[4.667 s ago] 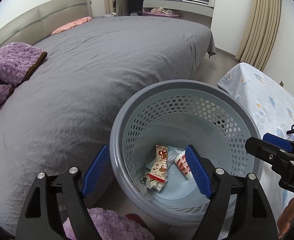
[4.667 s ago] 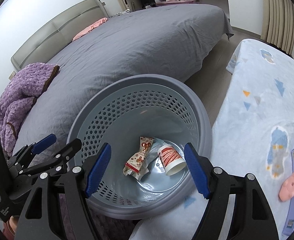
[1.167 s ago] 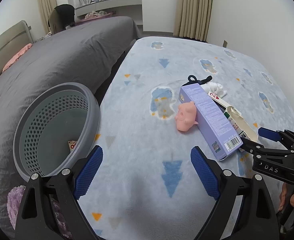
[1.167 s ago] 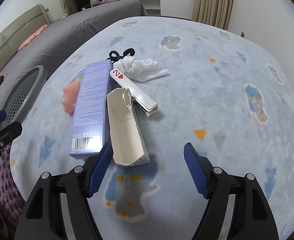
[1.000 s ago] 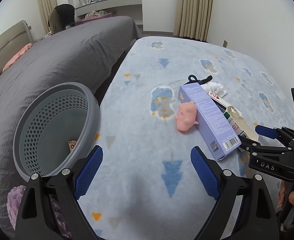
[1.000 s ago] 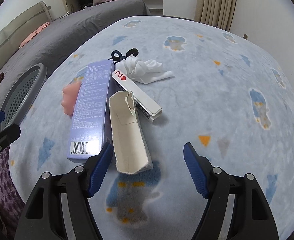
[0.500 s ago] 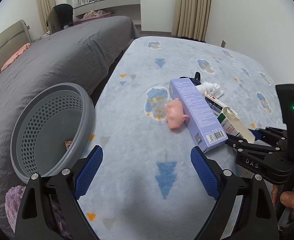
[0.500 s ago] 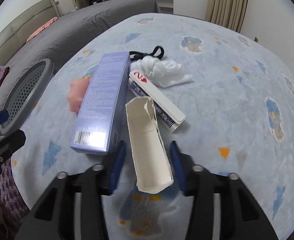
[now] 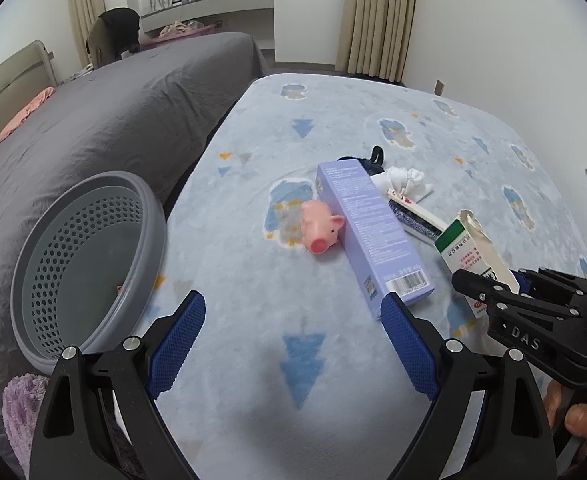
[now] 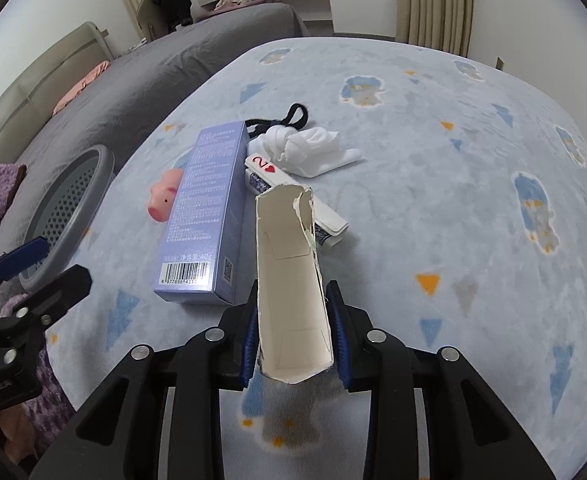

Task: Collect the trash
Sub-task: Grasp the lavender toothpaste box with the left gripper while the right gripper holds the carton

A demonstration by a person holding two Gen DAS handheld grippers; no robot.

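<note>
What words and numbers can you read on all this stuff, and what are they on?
"DAS": on the right gripper, as the left wrist view shows it.
"2" with a red heart: on the card box.
"40g", and a barcode starting "6977696 4210": on the purple box.
The purple box's small print and the torn carton's red label are too small to read.

R gripper (image 10: 295, 344) just closed, pads clamped; L gripper (image 9: 293, 344) jaws wide apart.

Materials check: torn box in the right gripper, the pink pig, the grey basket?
Torn box: thin paperboard, matte white inside, ragged torn edge. Pink pig: looks like soft rubber or vinyl, smooth with slight sheen; can't confirm. Grey basket: moulded plastic, perforated wall, smooth rim.
</note>
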